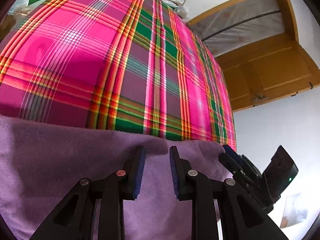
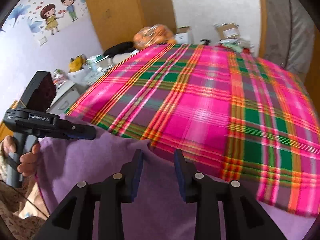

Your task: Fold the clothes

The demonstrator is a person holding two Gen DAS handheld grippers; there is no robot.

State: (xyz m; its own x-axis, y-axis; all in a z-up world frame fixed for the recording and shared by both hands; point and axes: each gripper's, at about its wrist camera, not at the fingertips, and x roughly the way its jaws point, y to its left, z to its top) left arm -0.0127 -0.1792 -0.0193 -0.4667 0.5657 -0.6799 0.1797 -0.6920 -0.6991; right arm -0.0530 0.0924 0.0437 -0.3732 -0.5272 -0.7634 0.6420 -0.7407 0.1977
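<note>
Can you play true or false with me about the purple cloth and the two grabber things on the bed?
1. The purple garment lies on a pink, green and orange checked bedspread. True.
2. The left gripper is squeezing a sock. False: its jaws stand apart over the purple garment, with nothing pinched.
3. The right gripper is open. True.
4. The bedspread is plain blue. False: it is checked, mostly bright pink.
5. A hand holds the left gripper's handle. True.
6. The purple garment hangs on the wooden door. False: it lies on the bed.
</note>
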